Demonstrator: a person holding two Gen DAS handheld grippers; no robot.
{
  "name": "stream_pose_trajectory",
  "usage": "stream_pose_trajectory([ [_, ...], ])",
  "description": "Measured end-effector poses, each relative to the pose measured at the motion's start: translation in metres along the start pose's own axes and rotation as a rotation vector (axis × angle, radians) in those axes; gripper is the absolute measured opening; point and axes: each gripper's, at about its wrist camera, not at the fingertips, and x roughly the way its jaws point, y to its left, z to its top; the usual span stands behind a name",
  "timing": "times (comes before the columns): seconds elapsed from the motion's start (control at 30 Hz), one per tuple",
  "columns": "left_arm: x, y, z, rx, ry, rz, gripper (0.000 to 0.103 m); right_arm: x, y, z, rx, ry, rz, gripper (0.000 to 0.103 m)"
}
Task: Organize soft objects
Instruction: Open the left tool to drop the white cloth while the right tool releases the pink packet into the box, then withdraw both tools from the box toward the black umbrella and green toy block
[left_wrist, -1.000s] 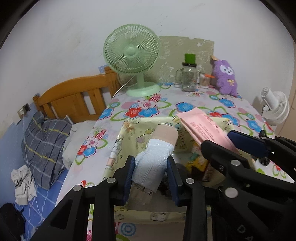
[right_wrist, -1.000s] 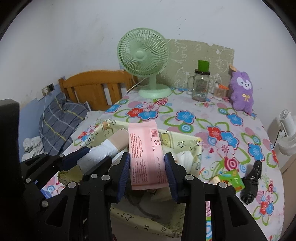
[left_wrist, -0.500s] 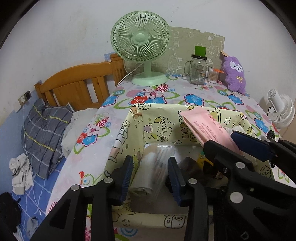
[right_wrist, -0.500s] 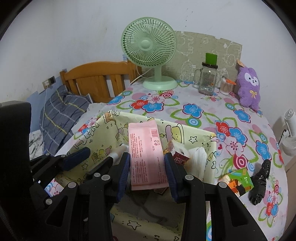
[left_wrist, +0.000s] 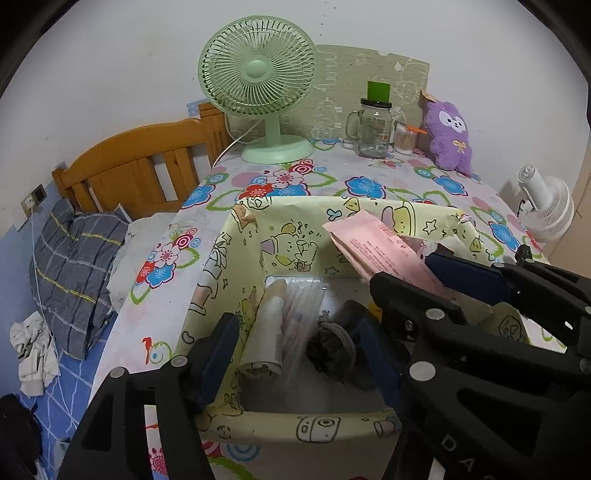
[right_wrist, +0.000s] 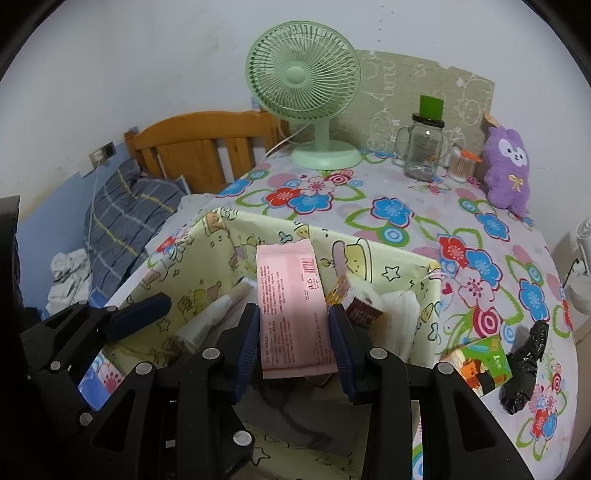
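Note:
A yellow cartoon-print fabric bin (left_wrist: 295, 218) (right_wrist: 391, 269) stands on the flowered table. My left gripper (left_wrist: 295, 350) is open over the bin's near-left corner; the white plastic-wrapped roll (left_wrist: 264, 332) (right_wrist: 214, 314) lies free inside the bin between its jaws, beside a clear packet (left_wrist: 301, 310) and a grey knit item (left_wrist: 332, 343). My right gripper (right_wrist: 293, 343) is shut on a flat pink pack (right_wrist: 291, 306) (left_wrist: 380, 251) and holds it over the bin.
A green fan (right_wrist: 303, 77), a glass jar mug (right_wrist: 423, 151), a cotton-swab jar (right_wrist: 460, 164) and a purple plush (right_wrist: 508, 170) stand at the table's back. A green carton (right_wrist: 476, 365) and a black wrapped object (right_wrist: 524, 365) lie right of the bin. A bed (left_wrist: 81, 258) is on the left.
My left gripper lowered the white roll into the bin and opened, letting it go. My right gripper came down toward the bin with the pink pack still held.

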Motion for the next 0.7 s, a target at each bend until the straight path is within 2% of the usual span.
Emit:
stream_pose_trajectory([
  [0.13,-0.003,-0.002,-0.001,-0.001,0.001,-0.007,0.076,-0.004,0.001,-0.002,-0.007,0.0,0.012,0.044],
  [0.2,-0.006,-0.003,-0.001,-0.004,0.0,-0.007,0.077,-0.008,0.002,-0.002,-0.015,-0.009,0.003,0.052],
  [0.27,-0.008,-0.005,-0.001,-0.01,-0.003,-0.006,0.082,-0.012,0.001,-0.003,-0.011,-0.028,-0.011,0.069],
  [0.33,-0.013,-0.007,-0.001,-0.01,-0.015,0.001,0.085,-0.017,-0.001,-0.004,-0.006,-0.044,-0.009,0.072],
  [0.7,-0.027,-0.023,0.0,0.007,-0.046,0.001,0.091,-0.039,-0.01,-0.007,0.01,-0.082,-0.039,0.077],
])
